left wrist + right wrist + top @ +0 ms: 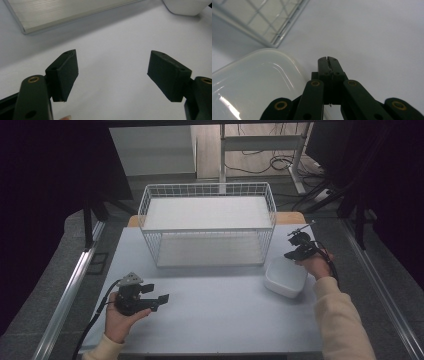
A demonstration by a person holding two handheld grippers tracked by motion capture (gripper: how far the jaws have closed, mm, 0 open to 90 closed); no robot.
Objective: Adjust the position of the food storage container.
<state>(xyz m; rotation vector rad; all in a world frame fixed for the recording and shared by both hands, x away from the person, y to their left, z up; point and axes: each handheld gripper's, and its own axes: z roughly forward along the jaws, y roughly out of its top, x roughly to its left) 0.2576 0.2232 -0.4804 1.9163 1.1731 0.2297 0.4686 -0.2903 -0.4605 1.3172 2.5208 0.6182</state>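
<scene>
On the smooth pale table [210, 320], a white wire basket [207, 222] stands far, a glossy rounded white dish [285, 277] sits right, the left tongs [159, 301] gape empty, and the right tongs [295, 247] are closed empty.

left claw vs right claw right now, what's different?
The left claw has its jaws wide apart with bare table between them; the right claw has its jaws pressed together on nothing. The left claw sits at the near left of the table, far from the white dish; the right claw is beside that dish. Both are black, hand-held and empty.
</scene>
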